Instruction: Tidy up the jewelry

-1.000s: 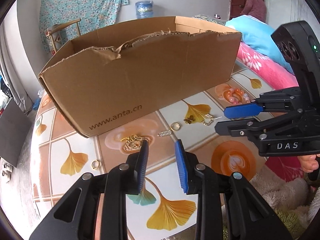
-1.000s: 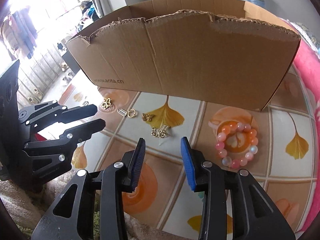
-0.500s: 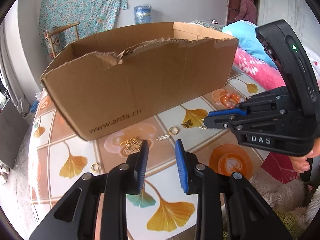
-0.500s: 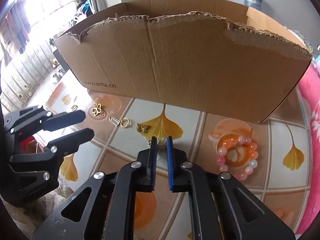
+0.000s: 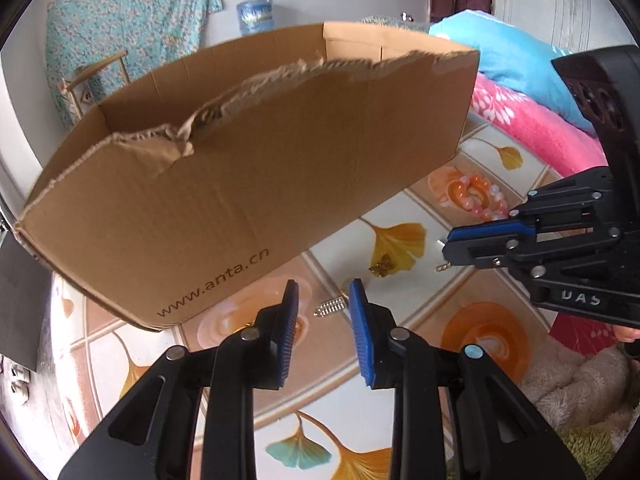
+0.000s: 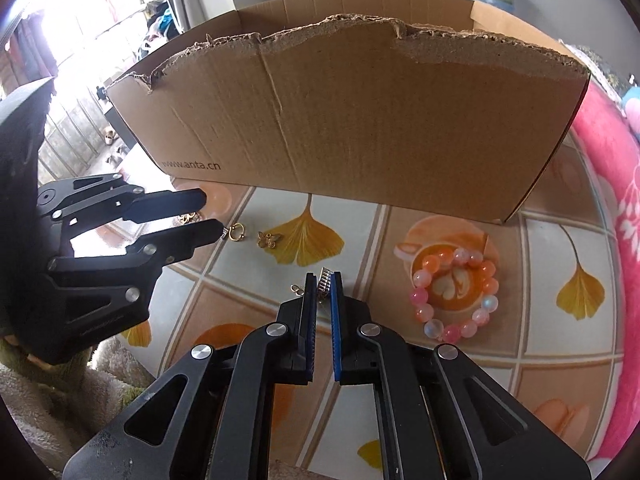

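While the right gripper pinches a small gold comb-like charm with a short chain between its blue pads, lifted just off the tabletop, the left gripper hangs with its jaws spread apart, nothing between them. Below the left gripper lies a small silver spring-shaped piece. A gold butterfly charm sits on a yellow ginkgo leaf print, a gold ring just beside it. A pink and orange beaded bracelet lies to the right, well apart. A torn brown cardboard box printed www.anta.cn stands behind all the jewelry.
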`<move>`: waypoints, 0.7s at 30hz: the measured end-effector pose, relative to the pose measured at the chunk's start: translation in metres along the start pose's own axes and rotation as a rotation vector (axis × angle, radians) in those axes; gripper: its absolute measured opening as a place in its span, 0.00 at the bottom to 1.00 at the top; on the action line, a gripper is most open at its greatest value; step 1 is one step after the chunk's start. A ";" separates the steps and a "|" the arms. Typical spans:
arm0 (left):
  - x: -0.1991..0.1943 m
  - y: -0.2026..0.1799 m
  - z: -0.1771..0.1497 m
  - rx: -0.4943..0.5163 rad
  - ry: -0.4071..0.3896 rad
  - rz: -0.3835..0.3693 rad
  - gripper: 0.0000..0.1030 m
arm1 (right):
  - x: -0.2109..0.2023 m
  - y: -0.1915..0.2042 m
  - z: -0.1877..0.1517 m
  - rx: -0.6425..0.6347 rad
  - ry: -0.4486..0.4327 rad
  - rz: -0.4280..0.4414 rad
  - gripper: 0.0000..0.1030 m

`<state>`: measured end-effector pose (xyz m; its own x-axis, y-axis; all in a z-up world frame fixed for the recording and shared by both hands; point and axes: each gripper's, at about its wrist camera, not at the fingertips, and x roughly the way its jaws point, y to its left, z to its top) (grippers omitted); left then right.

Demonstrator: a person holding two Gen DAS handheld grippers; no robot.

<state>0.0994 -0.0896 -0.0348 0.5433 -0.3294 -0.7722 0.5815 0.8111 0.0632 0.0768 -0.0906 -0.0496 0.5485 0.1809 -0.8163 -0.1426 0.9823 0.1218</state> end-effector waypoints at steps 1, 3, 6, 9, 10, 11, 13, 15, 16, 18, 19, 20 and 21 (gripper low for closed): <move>0.001 0.002 0.001 -0.003 0.005 -0.017 0.23 | -0.004 -0.004 -0.001 0.004 -0.002 0.004 0.05; 0.003 0.005 0.002 -0.008 0.022 -0.054 0.23 | -0.004 -0.008 -0.002 0.008 -0.006 0.013 0.05; 0.005 0.012 -0.001 -0.065 0.060 -0.150 0.21 | -0.004 -0.013 -0.004 0.009 -0.012 0.020 0.05; 0.001 0.016 -0.004 -0.092 0.085 -0.184 0.19 | -0.005 -0.019 -0.007 0.019 -0.019 0.033 0.05; 0.000 0.016 -0.005 -0.092 0.084 -0.175 0.19 | -0.006 -0.021 -0.007 0.022 -0.020 0.038 0.05; -0.002 0.016 -0.004 -0.084 0.083 -0.160 0.19 | -0.007 -0.022 -0.007 0.022 -0.021 0.042 0.05; -0.002 0.014 -0.002 -0.057 0.076 -0.120 0.19 | -0.008 -0.025 -0.008 0.020 -0.022 0.049 0.05; 0.001 0.011 0.000 -0.022 0.080 -0.099 0.19 | -0.006 -0.029 -0.009 0.018 -0.023 0.052 0.05; 0.004 0.009 0.001 -0.003 0.085 -0.099 0.20 | -0.007 -0.030 -0.010 0.017 -0.024 0.053 0.05; 0.008 0.008 0.003 0.016 0.094 -0.118 0.20 | -0.008 -0.032 -0.010 0.016 -0.025 0.055 0.05; 0.010 0.008 0.002 0.018 0.092 -0.122 0.20 | -0.009 -0.034 -0.010 0.016 -0.025 0.058 0.05; 0.012 0.009 0.003 0.021 0.090 -0.124 0.20 | -0.009 -0.034 -0.010 0.016 -0.026 0.059 0.05; 0.013 0.008 0.004 0.022 0.092 -0.126 0.19 | -0.010 -0.035 -0.010 0.016 -0.028 0.062 0.05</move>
<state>0.1137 -0.0891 -0.0414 0.4081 -0.3808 -0.8297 0.6550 0.7552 -0.0245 0.0678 -0.1269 -0.0514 0.5616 0.2421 -0.7912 -0.1635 0.9699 0.1807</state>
